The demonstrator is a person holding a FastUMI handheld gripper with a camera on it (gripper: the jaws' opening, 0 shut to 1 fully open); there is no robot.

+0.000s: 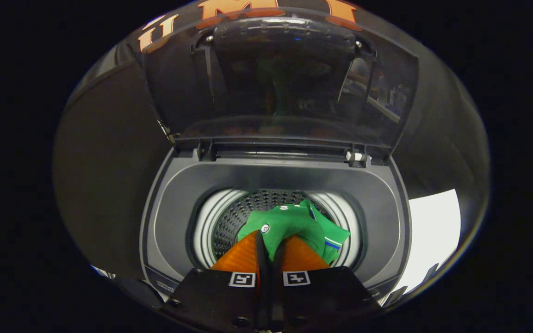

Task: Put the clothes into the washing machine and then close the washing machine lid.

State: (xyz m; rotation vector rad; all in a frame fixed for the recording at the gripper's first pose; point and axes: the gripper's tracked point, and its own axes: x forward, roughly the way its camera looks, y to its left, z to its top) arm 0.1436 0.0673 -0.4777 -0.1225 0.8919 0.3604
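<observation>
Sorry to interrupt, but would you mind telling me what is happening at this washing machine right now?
A hand-held pair of orange tongs is pinching a green buttoned garment between both fingers and holding it over the perforated metal drum of a dark grey top-loading washing machine. The garment hangs at the drum's mouth, not yet released. The machine's tinted transparent lid stands fully open behind the drum, so closing it is yet to be done.
</observation>
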